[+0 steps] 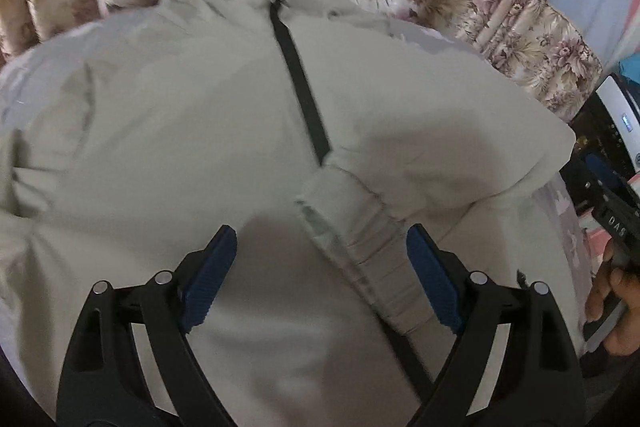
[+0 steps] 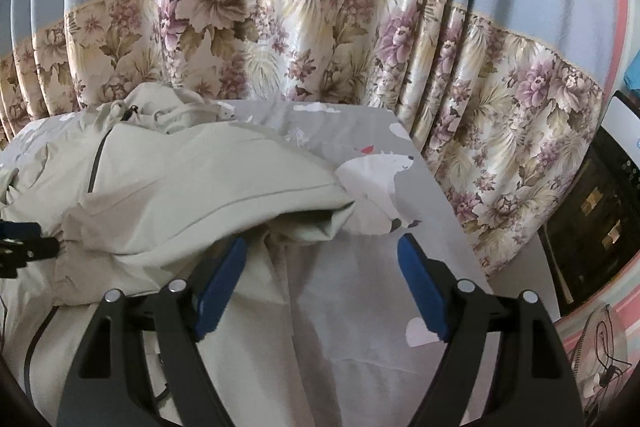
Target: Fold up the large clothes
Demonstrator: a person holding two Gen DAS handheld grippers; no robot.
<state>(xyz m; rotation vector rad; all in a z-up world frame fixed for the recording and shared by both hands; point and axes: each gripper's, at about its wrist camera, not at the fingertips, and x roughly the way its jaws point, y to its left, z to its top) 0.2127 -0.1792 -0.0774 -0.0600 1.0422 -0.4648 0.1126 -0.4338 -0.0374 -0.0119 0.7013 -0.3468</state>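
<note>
Jacket (image 1: 200, 115) fills the left wrist view: a pale, beige-grey garment spread over the bed (image 1: 560, 219), its dark zip (image 1: 304, 91) running from the collar down toward the middle. A sleeve (image 1: 360, 227) lies folded across the front, its gathered cuff (image 1: 400, 295) nearest the camera. The left tool (image 1: 322, 255) hangs over the jacket with its blue pads (image 1: 212, 275) spread wide; the cuff lies between them, close to the right-hand pad, but nothing is pinched. Whether that pad touches the cuff cannot be told. At the right edge a hand (image 1: 616, 307) grips the handle of the right tool, whose jaws are out of this view. Behind the bed hangs a floral curtain (image 1: 520, 27). This view is somewhat blurred.

From the right wrist, the jacket (image 2: 180, 187) lies on the left part of the bed, rumpled, with one layer turned over so that its hem (image 2: 312, 223) forms an open fold near the middle. The grey bed sheet (image 2: 360, 307), printed with a polar bear (image 2: 380, 179), is bare to the right. The right tool (image 2: 322, 251) stands spread too, with nothing pinched: its left pad (image 2: 224, 283) is over the jacket's edge, just below the hem, and its right pad is over bare sheet. The left tool (image 2: 24, 243) shows only as a dark bit at the left edge. The curtain (image 2: 320, 47), blue above and floral below, hangs behind the bed.
</note>
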